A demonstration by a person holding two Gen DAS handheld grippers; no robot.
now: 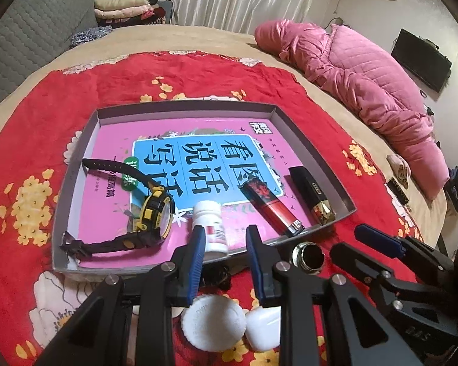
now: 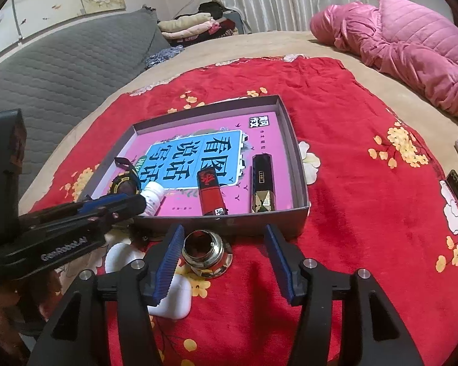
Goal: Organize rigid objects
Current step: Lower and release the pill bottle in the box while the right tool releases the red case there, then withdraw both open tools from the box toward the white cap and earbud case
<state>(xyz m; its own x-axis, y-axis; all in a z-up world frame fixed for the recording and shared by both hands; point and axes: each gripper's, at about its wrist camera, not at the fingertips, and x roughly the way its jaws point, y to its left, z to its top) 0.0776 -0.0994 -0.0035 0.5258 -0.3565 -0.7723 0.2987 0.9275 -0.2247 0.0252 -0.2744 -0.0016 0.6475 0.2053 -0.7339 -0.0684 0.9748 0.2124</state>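
Note:
A shallow grey box (image 1: 76, 155) (image 2: 300, 170) with a pink book cover as its floor lies on the red cloth. In it lie a yellow-black watch (image 1: 155, 213), a white pill bottle (image 1: 210, 228) (image 2: 152, 196), a red tube (image 1: 268, 204) (image 2: 210, 192) and a black-gold tube (image 1: 313, 193) (image 2: 261, 180). My left gripper (image 1: 224, 238) is open at the box's near wall, its blue fingers either side of the bottle's base. My right gripper (image 2: 224, 238) is open above a chrome ring (image 2: 206, 253) (image 1: 308, 257) on the cloth.
A white round lid (image 1: 213, 323) and a white earbud case (image 1: 264, 326) (image 2: 171, 299) lie on the cloth near me. A pink quilted coat (image 1: 357, 82) lies on the bed at right. A grey cushion (image 2: 61, 67) is at left.

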